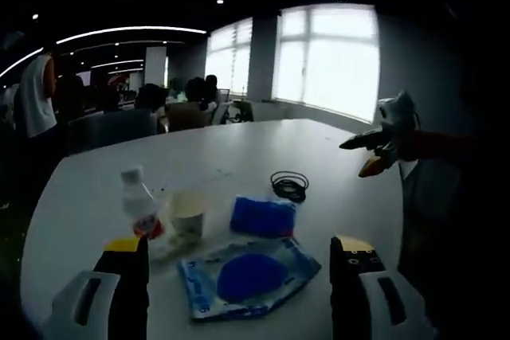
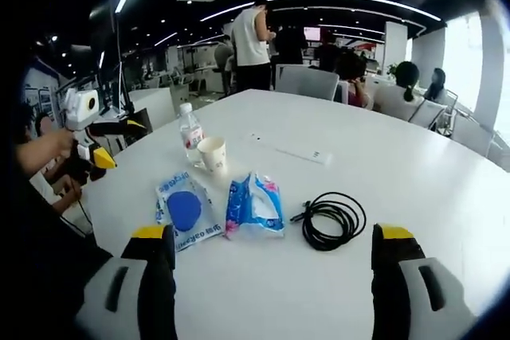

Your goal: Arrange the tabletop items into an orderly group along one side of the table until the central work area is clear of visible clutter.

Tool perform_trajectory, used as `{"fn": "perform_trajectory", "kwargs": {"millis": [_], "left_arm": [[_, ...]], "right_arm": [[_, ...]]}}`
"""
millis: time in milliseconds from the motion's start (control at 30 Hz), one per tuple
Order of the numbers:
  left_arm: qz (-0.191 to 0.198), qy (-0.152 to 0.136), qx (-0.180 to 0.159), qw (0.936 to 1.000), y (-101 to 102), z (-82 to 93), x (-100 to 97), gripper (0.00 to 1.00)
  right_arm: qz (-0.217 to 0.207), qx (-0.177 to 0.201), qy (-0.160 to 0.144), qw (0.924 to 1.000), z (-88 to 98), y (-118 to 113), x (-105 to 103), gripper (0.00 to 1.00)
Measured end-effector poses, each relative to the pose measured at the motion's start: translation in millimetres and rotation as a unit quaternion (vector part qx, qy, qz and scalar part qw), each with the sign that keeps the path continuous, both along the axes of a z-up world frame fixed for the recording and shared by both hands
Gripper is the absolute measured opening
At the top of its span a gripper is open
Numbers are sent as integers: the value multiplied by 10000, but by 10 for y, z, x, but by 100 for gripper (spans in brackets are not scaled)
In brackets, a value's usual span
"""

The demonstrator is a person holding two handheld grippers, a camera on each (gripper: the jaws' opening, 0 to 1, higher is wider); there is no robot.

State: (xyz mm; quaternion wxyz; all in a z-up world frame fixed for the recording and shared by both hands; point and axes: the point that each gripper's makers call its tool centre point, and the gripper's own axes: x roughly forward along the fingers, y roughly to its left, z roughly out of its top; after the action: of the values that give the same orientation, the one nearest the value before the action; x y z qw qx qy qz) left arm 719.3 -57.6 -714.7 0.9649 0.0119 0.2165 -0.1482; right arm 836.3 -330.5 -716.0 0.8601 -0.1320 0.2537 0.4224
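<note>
On the white round table lie a small clear bottle with a red label, a paper cup, a blue tissue pack, a clear packet holding a blue disc and a coiled black cable. My left gripper is open just short of the packet, with nothing between its jaws. The right gripper hangs at the table's right edge. In the right gripper view my right gripper stands open before the tissue pack, the packet and the cable. The bottle and cup stand behind. The left gripper is at the left.
A thin white strip lies across the middle of the table. Beyond the far edge stand chairs and several people. Bright windows line the back wall. A hand holds the left gripper.
</note>
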Motion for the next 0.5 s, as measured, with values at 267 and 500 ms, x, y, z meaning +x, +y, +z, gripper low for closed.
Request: {"fn": "perform_trajectory", "kwargs": {"millis": [267,500], "left_arm": [[-213,-22,78,9997,-107,25,173,93],[-583,-168,268,9978,-286,51,379,86]], "right_arm": [[-111,157,9,9998,48,10,15,100],[-376,364,-126,9986,98,18,87,99]]}}
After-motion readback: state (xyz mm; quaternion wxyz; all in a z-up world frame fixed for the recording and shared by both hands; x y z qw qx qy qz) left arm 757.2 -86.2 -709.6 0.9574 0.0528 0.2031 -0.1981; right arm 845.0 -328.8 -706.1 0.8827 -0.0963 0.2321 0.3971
